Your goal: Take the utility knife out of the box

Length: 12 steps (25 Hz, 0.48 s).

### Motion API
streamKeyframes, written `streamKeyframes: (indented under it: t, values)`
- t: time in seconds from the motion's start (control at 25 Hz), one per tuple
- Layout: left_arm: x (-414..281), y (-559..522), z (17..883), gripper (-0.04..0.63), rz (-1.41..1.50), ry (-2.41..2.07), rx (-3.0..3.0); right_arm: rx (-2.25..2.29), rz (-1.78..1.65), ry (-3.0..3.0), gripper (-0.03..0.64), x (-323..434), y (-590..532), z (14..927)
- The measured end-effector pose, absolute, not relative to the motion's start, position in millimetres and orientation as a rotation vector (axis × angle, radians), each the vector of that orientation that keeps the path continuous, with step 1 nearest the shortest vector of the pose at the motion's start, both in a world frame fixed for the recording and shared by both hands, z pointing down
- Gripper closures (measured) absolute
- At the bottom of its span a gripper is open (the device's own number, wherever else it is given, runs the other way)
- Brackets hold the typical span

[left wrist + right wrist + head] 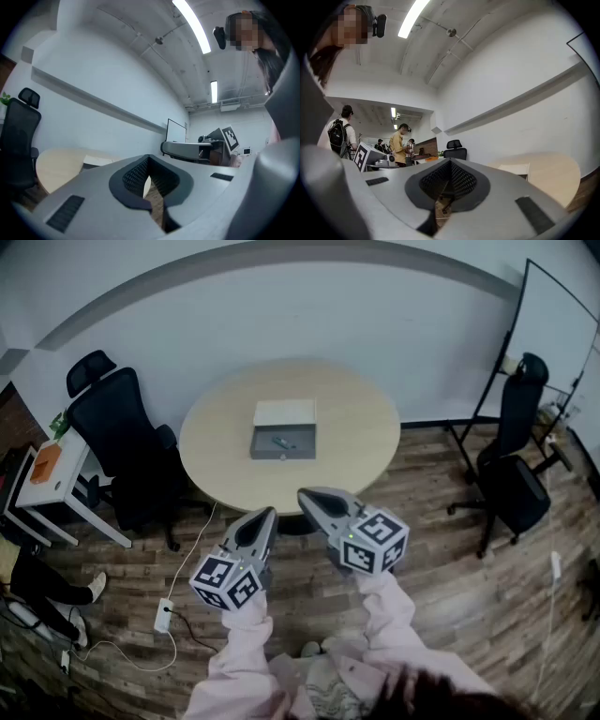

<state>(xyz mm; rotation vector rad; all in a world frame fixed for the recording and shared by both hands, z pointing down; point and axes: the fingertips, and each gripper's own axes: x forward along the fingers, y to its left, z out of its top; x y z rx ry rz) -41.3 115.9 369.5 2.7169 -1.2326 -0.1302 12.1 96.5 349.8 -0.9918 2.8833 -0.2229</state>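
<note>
The knife (282, 442) lies as a small slanted shape in the open box (281, 456), which sits near the middle of the round worktop (361, 427) with its lid raised toward 12 o'clock. Both grippers hang short of the worktop's near edge, well apart from the box. The left gripper (267, 513) is at 7 o'clock from the box and the right gripper (304, 493) at 6 o'clock. Each has its jaws closed together on nothing, as its own view shows. The step in hand looks like the reach. To do it well, the person would carry the right gripper toward 12 o'clock over the box's front wall and part its jaws before descending. The jaws should then close across the knife's narrow width rather than along its length. The left gripper could steady the box's wall so the box does not slide.
</note>
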Motion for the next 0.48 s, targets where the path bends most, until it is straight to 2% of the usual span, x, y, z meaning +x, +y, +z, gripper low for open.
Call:
streamKeyframes:
  t: [0.48]
  values:
    - [-49.7,109.0,370.6,0.589,-0.127,-1.271,2.699,-1.034,-0.235,2.886,0.621,20.2,87.3,355.2]
